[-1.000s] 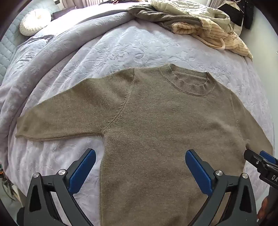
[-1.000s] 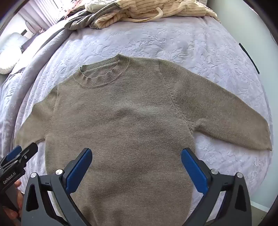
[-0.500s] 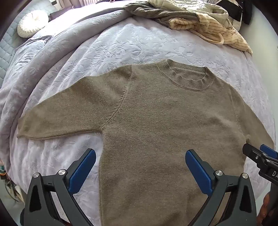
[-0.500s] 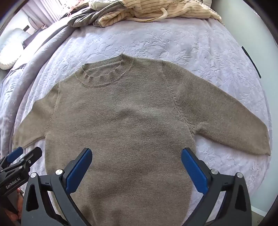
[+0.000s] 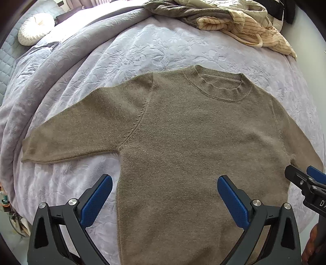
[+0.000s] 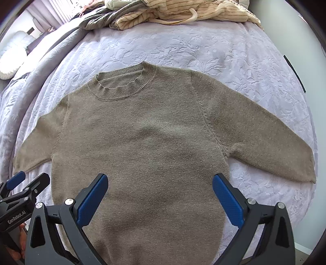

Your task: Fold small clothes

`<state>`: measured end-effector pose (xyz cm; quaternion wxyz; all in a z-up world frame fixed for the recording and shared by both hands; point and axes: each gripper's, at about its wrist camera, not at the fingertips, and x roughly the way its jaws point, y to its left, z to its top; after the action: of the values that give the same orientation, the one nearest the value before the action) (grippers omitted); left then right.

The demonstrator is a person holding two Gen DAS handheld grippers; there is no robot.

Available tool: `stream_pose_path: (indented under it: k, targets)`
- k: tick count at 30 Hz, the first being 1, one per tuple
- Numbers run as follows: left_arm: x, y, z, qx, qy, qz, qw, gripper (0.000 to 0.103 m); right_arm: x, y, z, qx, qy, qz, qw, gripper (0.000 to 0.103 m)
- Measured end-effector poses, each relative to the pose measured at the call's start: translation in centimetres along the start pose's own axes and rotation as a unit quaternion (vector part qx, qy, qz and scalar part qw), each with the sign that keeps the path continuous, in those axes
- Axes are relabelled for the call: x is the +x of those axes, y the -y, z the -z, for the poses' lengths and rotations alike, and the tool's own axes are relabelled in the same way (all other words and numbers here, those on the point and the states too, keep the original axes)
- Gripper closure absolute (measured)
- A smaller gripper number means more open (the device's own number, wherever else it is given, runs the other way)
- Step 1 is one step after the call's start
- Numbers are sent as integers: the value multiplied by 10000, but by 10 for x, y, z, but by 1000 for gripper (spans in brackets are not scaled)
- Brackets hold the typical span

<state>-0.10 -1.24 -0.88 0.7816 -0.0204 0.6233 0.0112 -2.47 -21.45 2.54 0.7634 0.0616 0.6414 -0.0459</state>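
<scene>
We are holding the left gripper (image 5: pixel 165 193) and right gripper (image 6: pixel 160 191) spread wide (nothing gripped) above the sweater (image 5: pixel 183 142), which is lying flat, sleeves out, on the bedspread (image 5: pixel 142 51).

I count one olive-brown knitted sweater (image 5: pixel 183 142) with a ribbed round collar, spread flat ahead of my two hand-held grippers: the left hand-held gripper (image 5: pixel 165 195) and the right hand-held gripper (image 6: pixel 160 193). Each has two blue-padded fingers, four pads in all, spread wide. Two sleeves lie out to either side. Far beyond the grippers sits one heap of crumpled clothes (image 5: pixel 234 18); in it I can tell one cream striped piece and one grey one, no more for certain. Far ahead to the left lies one white round cushion (image 5: pixel 35 27). One lilac embossed bedspread (image 6: pixel 203 46) lies under everything.
</scene>
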Motion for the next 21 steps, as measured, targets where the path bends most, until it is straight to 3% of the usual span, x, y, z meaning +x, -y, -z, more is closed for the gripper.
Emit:
stream_pose_path:
  k: [21]
  targets:
    - [-1,4,0,31,12,20,10000,0,2,0,1,-14,-19,60,10000,1]
